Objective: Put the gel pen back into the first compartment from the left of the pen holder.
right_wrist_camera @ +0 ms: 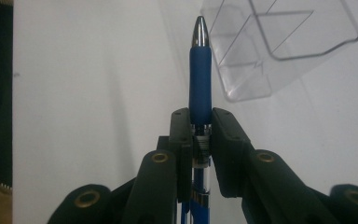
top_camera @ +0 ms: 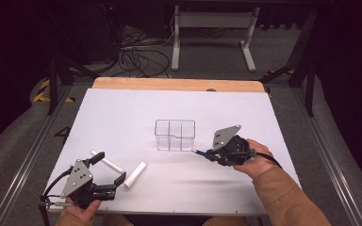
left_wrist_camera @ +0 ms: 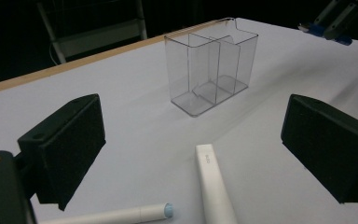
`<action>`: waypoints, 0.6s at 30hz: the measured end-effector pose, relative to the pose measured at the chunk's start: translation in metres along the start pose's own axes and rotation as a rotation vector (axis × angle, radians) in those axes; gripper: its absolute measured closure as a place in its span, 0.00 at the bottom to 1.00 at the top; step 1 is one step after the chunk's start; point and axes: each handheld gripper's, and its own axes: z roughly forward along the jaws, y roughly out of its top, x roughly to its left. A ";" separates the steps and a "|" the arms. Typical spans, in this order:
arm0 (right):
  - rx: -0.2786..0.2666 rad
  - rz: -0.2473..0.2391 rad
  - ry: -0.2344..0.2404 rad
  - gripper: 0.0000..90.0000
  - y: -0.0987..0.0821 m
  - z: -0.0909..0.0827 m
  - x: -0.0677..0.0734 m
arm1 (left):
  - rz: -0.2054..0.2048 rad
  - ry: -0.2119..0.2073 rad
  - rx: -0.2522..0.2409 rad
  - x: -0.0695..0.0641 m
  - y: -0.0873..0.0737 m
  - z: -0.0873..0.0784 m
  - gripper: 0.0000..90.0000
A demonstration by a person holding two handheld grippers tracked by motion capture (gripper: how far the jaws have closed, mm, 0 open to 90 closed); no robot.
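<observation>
— One blue pen, clamped between the pads of the right gripper, silver tip pointing away from the hand.
— And in the high view?
— Same pen, poking out toward the left from the right gripper, off the tabletop, just beside the lower right corner of the clear organizer, not touching it.
— Inside any compartment?
— None. Tip outside the box, near its rim in the right gripper view, with the organizer tilted across the upper right there.
— Jaws on that side?
— Closed tight on the barrel, just below the blue rubber grip.
— Left side?
— Left gripper low at the near left of the white table, jaws spread wide, nothing between the pads. Resting over two white markers.
— Position of those?
— One white marker lying angled between the open jaws, its flat end pointing up the table; seen close in the left gripper view. The other marker lying crosswise just to the left, pale blue end showing. Ends near each other; touching or not, hard to tell.
— Organizer from that side?
— Upright, three compartments, well ahead of the open jaws, with the right gripper's blue-tipped load far off at the top right corner.
</observation>
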 end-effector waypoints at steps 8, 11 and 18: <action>-0.133 0.046 -0.023 0.88 0.011 -0.011 -0.004 | 0.001 0.000 0.000 0.000 0.000 0.000 0.08; -0.189 0.066 -0.030 0.88 0.014 -0.015 -0.007 | 0.000 0.001 -0.001 0.000 0.000 0.000 0.08; -0.264 0.106 -0.049 0.88 0.023 -0.021 -0.012 | 0.002 0.000 0.002 0.000 0.000 0.000 0.08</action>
